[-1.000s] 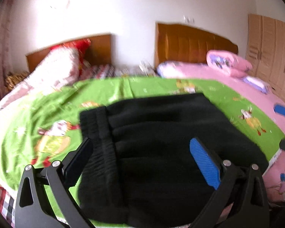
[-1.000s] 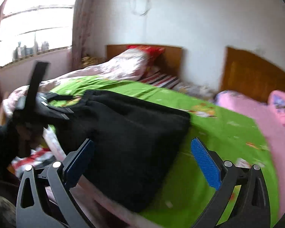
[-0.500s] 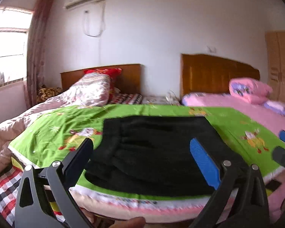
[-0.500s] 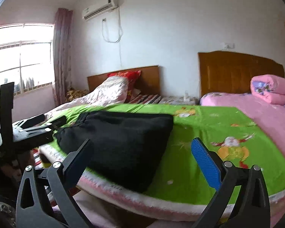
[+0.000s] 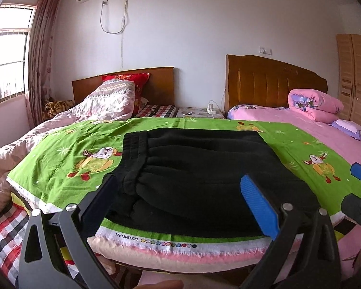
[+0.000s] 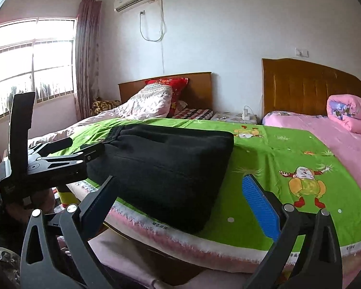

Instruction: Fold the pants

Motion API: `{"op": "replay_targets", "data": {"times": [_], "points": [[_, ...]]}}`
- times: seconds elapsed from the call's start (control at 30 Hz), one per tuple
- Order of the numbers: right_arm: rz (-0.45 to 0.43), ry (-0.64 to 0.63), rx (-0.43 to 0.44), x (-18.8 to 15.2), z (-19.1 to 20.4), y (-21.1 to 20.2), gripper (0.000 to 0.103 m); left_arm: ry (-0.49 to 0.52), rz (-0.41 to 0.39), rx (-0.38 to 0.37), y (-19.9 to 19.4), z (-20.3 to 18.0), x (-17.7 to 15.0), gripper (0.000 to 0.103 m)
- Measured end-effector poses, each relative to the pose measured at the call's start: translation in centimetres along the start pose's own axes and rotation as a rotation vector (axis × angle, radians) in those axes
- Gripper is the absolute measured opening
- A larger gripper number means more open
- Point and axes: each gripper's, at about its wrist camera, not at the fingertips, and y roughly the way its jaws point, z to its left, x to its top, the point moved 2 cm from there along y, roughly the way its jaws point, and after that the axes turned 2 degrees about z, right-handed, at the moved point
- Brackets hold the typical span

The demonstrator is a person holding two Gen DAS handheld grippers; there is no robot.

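Black pants lie folded into a thick rectangle on a green cartoon sheet, waistband at the left. They also show in the right wrist view. My left gripper is open and empty, held off the near bed edge in front of the pants. My right gripper is open and empty, off the bed edge to the right of the pants. The left gripper's body shows at the left of the right wrist view.
The green sheet's white and pink fringe edge hangs at the front. A pink bed with a rolled pink quilt is at the right. A patterned quilt and red pillow lie behind. A wardrobe stands far right.
Both grippers have pulled back and down from over the pants to beyond the bed's near edge. The pants lie still and folded. Both stayed open.
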Motion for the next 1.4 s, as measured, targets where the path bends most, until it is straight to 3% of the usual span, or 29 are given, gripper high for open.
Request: {"op": "replay_targets", "data": {"times": [1.4], "points": [[0.028,0.049,-0.016,-0.34,-0.68,-0.12,0.098,0.067,0.040,-0.005,0.86,-0.78,-0.56,0.102]]}}
